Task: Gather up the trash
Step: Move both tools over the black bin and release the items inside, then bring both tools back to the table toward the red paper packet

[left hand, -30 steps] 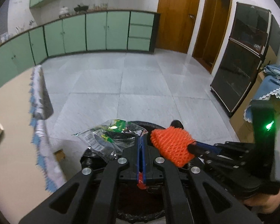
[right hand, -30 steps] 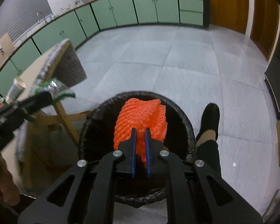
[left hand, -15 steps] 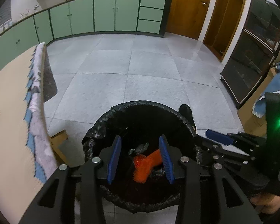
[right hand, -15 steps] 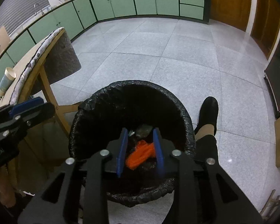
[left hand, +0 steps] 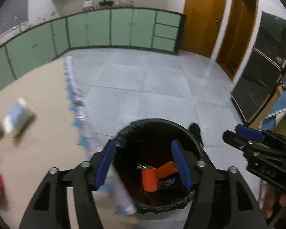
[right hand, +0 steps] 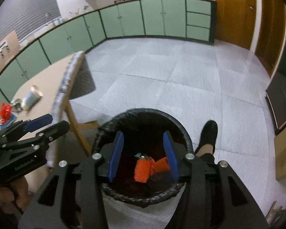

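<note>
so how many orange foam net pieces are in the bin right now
2: one ribbed foam net near the middle of the black bin, another orange piece lying against its right side. More trash may be hidden underneath.

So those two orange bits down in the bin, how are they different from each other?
The bumpy orange piece stands roughly upright in the black bin; the smoother orange piece lies tilted beside it, to its right. The bumpy one has a nubbly, netted surface, while the other looks flatter and plainer. The bumpy one also shows more fully; the other is partly hidden behind a blue finger. Both are bright orange, and no gripper holds them.
</note>
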